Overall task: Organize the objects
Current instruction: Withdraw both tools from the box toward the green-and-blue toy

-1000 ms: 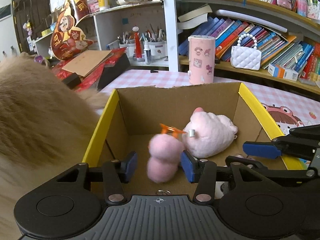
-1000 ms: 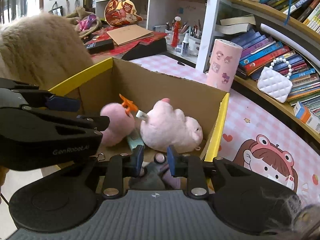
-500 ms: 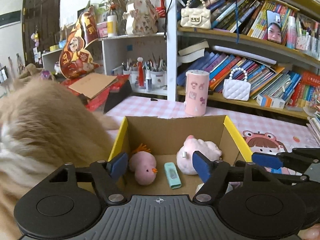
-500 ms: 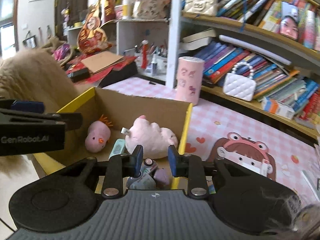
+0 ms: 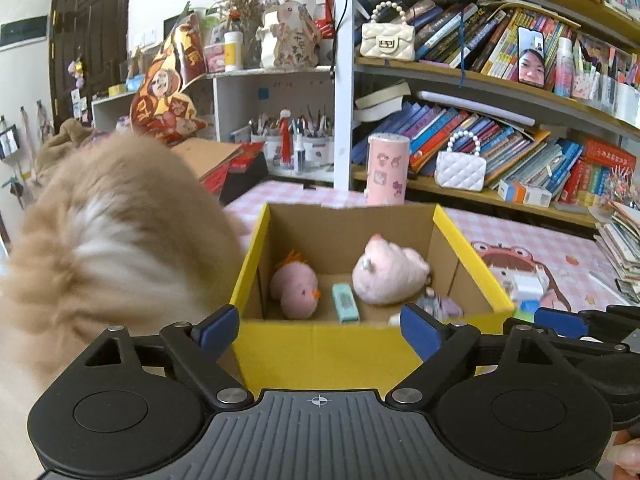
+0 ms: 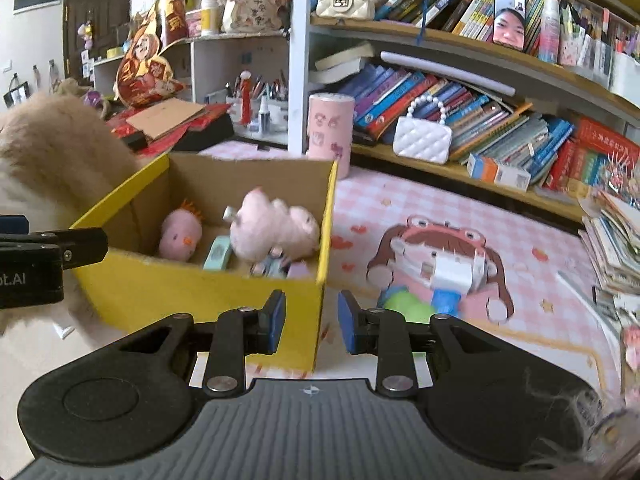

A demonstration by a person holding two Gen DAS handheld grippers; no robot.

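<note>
On my far left a big tan furry plush (image 5: pixel 108 240) leans against the yellow cardboard box (image 5: pixel 320 344). Inside the box, from left to right, lie the small pink chick (image 5: pixel 294 288), a mint green eraser-like block (image 5: pixel 345 303) and the pink plush animal (image 5: pixel 390 276). The chick looks light and soft, so I judge it would squash under my pads; its round body is the place to pinch, not the thin orange tuft. My left gripper (image 5: pixel 316 330) hangs before the box's near wall; its jaws have just been opening and now stand wide with nothing between them. A second ago they clamped that chick above the box floor; now it rests there and both my hands have drawn back from the box. My right gripper (image 6: pixel 311 322) has its jaws narrowly apart and empty, near the box's right corner. Further right on the pink checked mat (image 6: pixel 540 240) wait a green ball-like toy (image 6: pixel 408 306) and a white charger (image 6: pixel 454 272).
</note>
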